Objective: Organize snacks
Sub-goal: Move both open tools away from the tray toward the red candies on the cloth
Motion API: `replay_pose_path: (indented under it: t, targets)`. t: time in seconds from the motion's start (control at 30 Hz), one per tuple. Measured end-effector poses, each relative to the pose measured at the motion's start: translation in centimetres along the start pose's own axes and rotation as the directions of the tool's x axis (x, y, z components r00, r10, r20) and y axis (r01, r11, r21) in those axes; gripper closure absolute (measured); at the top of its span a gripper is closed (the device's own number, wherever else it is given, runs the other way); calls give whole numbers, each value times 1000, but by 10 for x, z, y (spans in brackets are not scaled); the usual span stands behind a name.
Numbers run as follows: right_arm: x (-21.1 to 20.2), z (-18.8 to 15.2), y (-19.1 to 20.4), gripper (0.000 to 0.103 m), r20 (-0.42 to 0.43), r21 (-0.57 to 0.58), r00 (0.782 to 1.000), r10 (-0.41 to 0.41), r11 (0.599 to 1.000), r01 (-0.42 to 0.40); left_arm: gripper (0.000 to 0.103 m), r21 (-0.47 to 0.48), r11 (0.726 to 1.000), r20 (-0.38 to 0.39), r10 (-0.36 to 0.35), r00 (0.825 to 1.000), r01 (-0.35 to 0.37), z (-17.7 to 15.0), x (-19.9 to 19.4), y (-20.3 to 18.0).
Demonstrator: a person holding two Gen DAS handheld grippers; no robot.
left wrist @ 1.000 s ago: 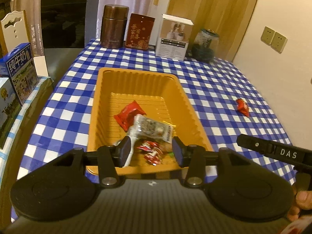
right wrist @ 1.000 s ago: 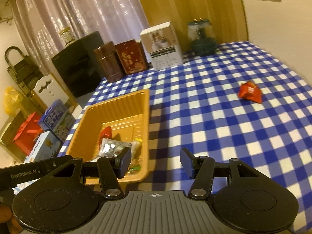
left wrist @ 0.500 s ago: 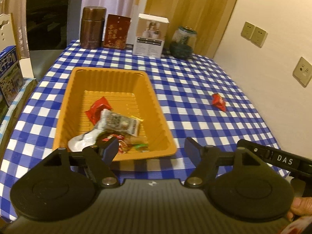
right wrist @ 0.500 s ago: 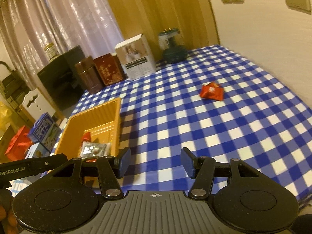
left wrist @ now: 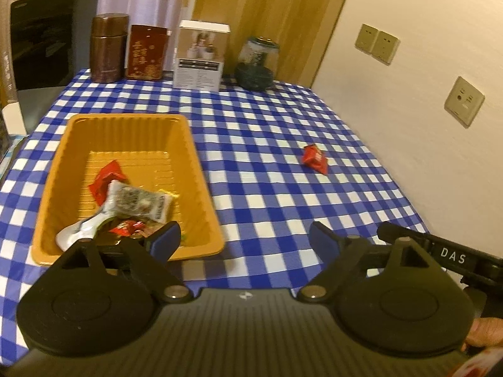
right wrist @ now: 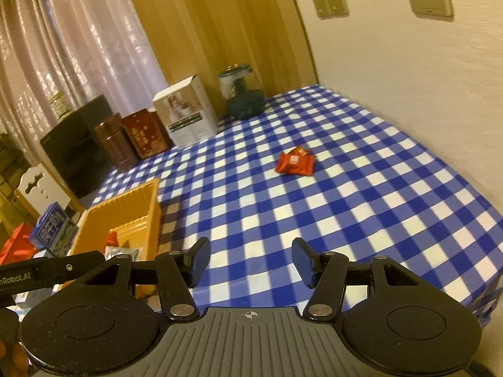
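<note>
An orange tray [left wrist: 201, 169] sits on the blue checked tablecloth and holds several snack packets, among them a red one [left wrist: 107, 179] and a silver one [left wrist: 138, 201]. The tray also shows at the left of the right wrist view [right wrist: 151, 207]. One red snack packet [left wrist: 315, 158] lies alone on the cloth to the right of the tray; it also shows in the right wrist view [right wrist: 295, 165], ahead of the fingers. My left gripper [left wrist: 243, 240] is open and empty, just off the tray's near right corner. My right gripper [right wrist: 250, 262] is open and empty above the cloth, well short of the lone packet.
Along the table's far edge stand a brown canister [left wrist: 107, 51], a red tin [left wrist: 145, 52], a white box [left wrist: 201, 59] and a glass jar [left wrist: 257, 64]. A wall runs along the right. A black appliance [left wrist: 41, 37] and milk cartons [right wrist: 52, 229] stand off the table's left side.
Both grippers have swung right, away from the tray and toward the lone red packet. My left gripper's jaws have opened wider. The packet now lies nearer the middle of the right wrist view.
</note>
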State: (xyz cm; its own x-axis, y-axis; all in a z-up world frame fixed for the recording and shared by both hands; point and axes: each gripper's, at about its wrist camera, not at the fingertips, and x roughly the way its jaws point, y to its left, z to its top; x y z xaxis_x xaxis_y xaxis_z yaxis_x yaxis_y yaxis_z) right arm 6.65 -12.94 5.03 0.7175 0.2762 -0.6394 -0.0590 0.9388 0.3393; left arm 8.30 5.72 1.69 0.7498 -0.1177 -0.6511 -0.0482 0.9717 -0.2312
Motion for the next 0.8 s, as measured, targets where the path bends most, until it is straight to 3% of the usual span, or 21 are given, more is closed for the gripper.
replay_pose_path:
  t: [0.23, 0.53, 0.8]
  targets:
    - [6, 11, -21, 45, -2, -11, 1000, -24, 1000, 24, 15, 41, 999, -14, -24, 1000, 24, 9, 17, -17]
    - [33, 48, -43, 45, -18, -133, 999, -35, 991, 32, 15, 100, 994, -35, -38, 999, 41, 34, 51, -26]
    - [80, 81, -63, 45, -74, -283, 997, 18, 958, -39, 13, 168, 983, -52, -63, 997, 71, 65, 95, -41]
